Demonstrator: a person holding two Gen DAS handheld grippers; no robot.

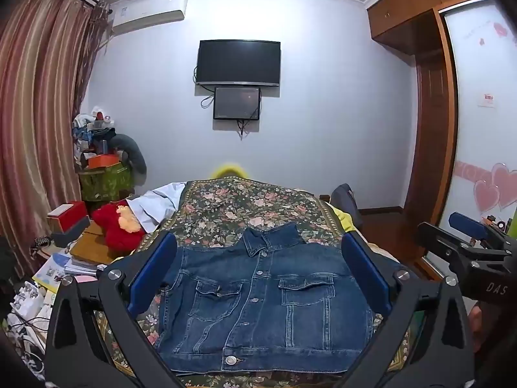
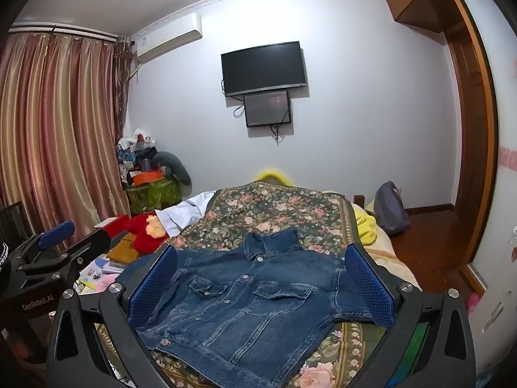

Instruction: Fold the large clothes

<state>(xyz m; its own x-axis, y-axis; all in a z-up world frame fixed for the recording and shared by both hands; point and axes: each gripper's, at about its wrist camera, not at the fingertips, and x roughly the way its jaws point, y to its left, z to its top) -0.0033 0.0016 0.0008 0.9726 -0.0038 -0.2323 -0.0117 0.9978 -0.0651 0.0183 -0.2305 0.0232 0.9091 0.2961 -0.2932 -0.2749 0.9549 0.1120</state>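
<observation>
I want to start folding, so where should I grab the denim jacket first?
Take the jacket by its right sleeve, coming in from the right with the right hand-held gripper. It lies flat, front up and buttoned, and that sleeve spreads sideways, ready to fold across the chest. This is a judgement.

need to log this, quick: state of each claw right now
left claw: open, holding nothing, above the denim jacket
right claw: open, holding nothing
</observation>
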